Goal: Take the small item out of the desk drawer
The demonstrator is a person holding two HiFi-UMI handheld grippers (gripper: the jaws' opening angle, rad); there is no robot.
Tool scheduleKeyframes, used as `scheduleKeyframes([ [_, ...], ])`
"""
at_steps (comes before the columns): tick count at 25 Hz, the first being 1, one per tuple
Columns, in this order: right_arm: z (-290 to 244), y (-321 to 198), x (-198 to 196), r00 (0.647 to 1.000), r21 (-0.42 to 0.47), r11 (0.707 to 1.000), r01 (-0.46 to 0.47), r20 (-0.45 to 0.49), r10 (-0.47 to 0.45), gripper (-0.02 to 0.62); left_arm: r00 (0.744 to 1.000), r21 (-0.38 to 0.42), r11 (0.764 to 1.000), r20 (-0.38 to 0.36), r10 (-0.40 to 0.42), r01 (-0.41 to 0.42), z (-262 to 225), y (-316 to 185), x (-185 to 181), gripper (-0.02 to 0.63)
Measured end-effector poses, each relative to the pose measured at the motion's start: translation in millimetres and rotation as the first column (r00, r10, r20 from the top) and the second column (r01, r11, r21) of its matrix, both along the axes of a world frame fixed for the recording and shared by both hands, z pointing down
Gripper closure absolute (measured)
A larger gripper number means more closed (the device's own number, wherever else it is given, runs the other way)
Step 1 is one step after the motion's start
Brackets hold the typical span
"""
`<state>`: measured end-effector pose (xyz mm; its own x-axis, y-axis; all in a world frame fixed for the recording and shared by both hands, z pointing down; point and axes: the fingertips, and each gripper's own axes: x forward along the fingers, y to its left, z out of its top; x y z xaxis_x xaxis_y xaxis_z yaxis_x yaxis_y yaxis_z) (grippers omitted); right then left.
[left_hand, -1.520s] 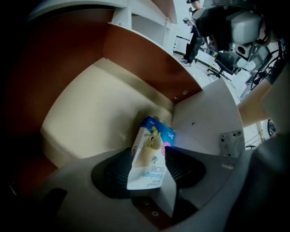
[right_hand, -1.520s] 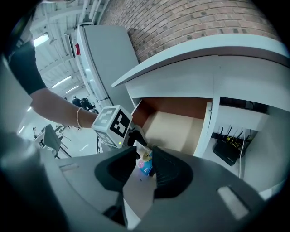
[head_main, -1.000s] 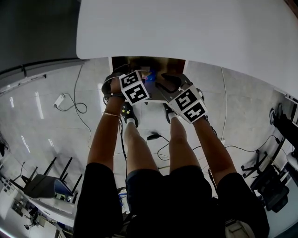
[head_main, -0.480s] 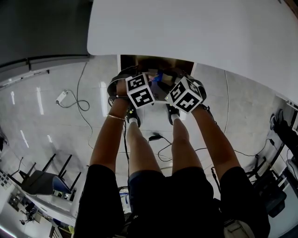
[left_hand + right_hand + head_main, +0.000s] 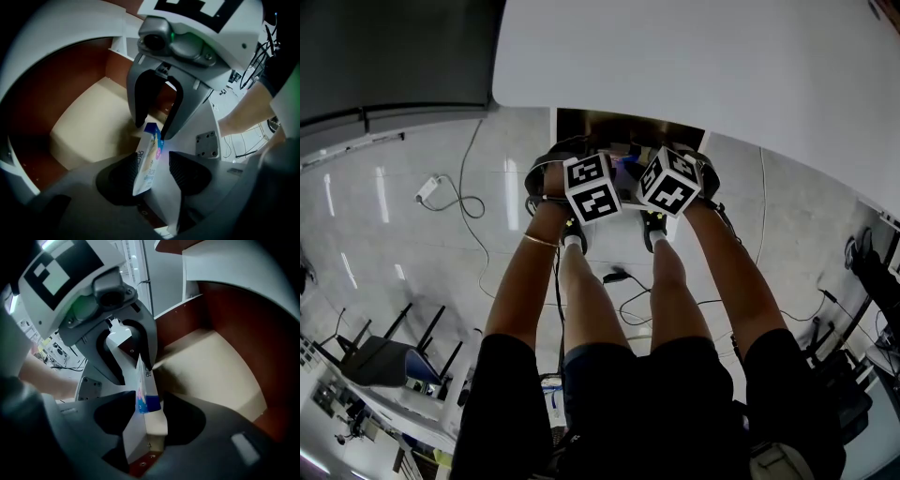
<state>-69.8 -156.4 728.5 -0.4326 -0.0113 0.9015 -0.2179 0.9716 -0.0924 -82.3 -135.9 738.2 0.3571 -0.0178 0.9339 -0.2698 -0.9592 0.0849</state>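
Observation:
A small white packet with blue and pink print stands on edge on the white front panel of the open drawer under the white desk. My left gripper straddles it with its jaws closing. The packet leans on the left pad, clear of the other. My right gripper faces it, fingers either side of the packet's top. In the right gripper view the packet stands between the opening jaws of my right gripper with a gap on both sides.
The drawer's beige floor shows bare, with brown side walls. Both marker cubes sit close together above the person's legs. Cables and a power adapter lie on the glossy floor. Chair bases stand at the lower left and right.
Both grippers have moved closer to the drawer front and nearer each other, their cubes now almost touching. The right gripper has swung left.

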Motion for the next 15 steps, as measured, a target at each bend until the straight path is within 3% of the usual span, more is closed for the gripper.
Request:
scheduleKeyframes([
  [11,24,9,-8,0.997,-0.03,0.999,0.044,-0.065,-0.045,0.403,0.999,0.01,1.0,-0.032,-0.01,0.01,-6,7,-2,0.41],
  [15,27,8,-7,0.997,-0.028,0.999,0.035,-0.074,-0.037,0.436,1.0,0.045,0.999,-0.025,0.0,0.001,-6,3,-2,0.448],
])
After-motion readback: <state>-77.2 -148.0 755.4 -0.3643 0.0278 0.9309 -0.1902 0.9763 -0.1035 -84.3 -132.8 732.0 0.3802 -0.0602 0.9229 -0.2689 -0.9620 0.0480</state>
